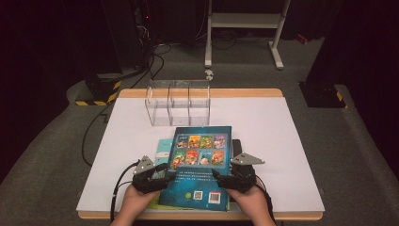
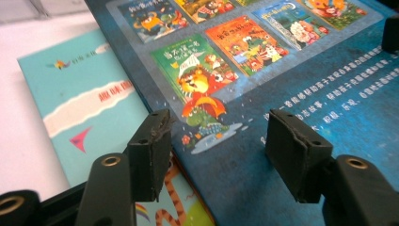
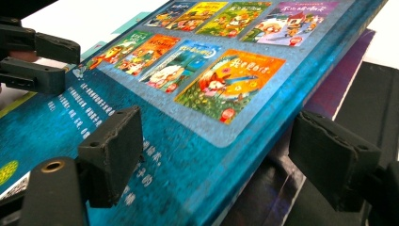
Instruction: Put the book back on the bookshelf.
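Dark blue hardcover picture book point(image 1: 201, 165), back cover up, printed with two rows of small cover pictures, a code square and a barcode: lies topmost on a stack at the near middle of the white-topped table point(image 1: 282, 141) with wooden edges. Its left edge overhangs the item below; its right edge is raised off the items beneath it in the right gripper view.

Light teal paperback book point(image 2: 80, 113), with white band and red arrow mark: lies flat under the blue book, showing at its left side.

Purple-covered book point(image 3: 339, 80) and black flat item point(image 3: 376, 94): lie under the blue book at its right side.

Clear plastic organiser with three compartments point(image 1: 179, 101): stands upright at the far middle of the table, just beyond the stack, apart from it.

Left gripper point(image 1: 165, 173): held over the near left corner of the blue book, jaws about half apart, one over the book's left edge, the other over its cover; pads not pressing on anything.

Right gripper point(image 1: 217, 178): held at the near right corner of the blue book, jaws wide, straddling the raised right edge with gaps on both sides; no grip.

White metal stand point(image 1: 244, 28): on the grey floor beyond the table.
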Tool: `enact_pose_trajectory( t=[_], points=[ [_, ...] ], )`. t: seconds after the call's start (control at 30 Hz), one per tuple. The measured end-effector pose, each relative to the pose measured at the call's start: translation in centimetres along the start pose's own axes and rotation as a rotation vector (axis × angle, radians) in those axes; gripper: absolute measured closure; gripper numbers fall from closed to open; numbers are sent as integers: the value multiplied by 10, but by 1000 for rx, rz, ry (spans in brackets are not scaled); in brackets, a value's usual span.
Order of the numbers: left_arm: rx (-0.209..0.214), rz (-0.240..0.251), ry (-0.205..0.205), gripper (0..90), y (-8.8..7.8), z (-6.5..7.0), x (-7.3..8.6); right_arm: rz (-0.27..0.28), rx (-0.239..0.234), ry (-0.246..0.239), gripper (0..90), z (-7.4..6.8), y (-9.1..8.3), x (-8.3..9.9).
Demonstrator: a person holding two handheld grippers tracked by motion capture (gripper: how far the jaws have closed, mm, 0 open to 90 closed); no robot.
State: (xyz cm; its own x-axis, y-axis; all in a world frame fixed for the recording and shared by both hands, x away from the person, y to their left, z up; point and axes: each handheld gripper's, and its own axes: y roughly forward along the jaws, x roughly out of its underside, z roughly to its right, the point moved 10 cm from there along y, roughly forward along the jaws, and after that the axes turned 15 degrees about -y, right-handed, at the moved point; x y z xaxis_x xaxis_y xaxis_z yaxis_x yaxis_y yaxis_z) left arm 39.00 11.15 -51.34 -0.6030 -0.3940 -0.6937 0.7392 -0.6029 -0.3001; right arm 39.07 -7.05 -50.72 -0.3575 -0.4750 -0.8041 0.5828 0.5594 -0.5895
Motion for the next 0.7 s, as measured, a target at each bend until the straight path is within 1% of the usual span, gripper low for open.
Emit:
enact_pose_trajectory(
  t=[0.03,0.07,0.1,0.13,0.17,0.2,0.23,0.27,0.3,0.33,0.37,0.43,0.47,0.5,0.57,0.6,0.63,0.7],
  points=[
    [0,12,3,422,1,1,-1,-3,1,-2,180,1,1,-1],
    [35,6,14,478,1,7,1,-3,2,0,180,2,2,-2],
    [51,12,29,541,4,12,3,-3,0,-1,181,3,3,-2],
    [54,11,45,553,6,17,5,-2,-4,1,181,4,5,-3],
    [49,11,46,554,9,20,5,-1,-5,1,181,6,6,-3],
    [52,2,53,552,13,23,5,-1,-6,-1,182,7,7,-4],
    [46,2,51,538,16,24,4,-2,-3,-1,182,9,8,-5],
    [37,-3,49,501,17,22,2,-3,3,-1,188,11,9,-6],
    [27,-4,41,471,17,20,0,-2,2,2,194,12,10,-6],
    [7,-1,40,463,17,16,-2,-3,-1,1,195,12,10,-7],
    [-15,-2,35,430,16,10,-5,-7,-2,3,195,12,11,-7],
    [-44,13,0,386,12,-2,-10,-10,-2,0,195,13,11,-7],
    [-51,7,-22,364,10,-8,-11,-9,-2,1,195,12,11,-7],
    [-41,6,-74,345,8,-12,-12,-9,-2,2,195,12,11,-7],
    [-16,-9,-130,341,8,-13,-11,-8,0,-1,195,12,11,-7],
    [16,-30,-155,349,9,-8,-8,-9,1,-1,195,12,11,-7],
    [5,-21,-135,342,10,-7,-7,-10,2,-1,195,12,10,-8],
    [-1,-18,-127,333,13,-6,-8,-11,6,-1,194,12,10,-8]
  ],
)
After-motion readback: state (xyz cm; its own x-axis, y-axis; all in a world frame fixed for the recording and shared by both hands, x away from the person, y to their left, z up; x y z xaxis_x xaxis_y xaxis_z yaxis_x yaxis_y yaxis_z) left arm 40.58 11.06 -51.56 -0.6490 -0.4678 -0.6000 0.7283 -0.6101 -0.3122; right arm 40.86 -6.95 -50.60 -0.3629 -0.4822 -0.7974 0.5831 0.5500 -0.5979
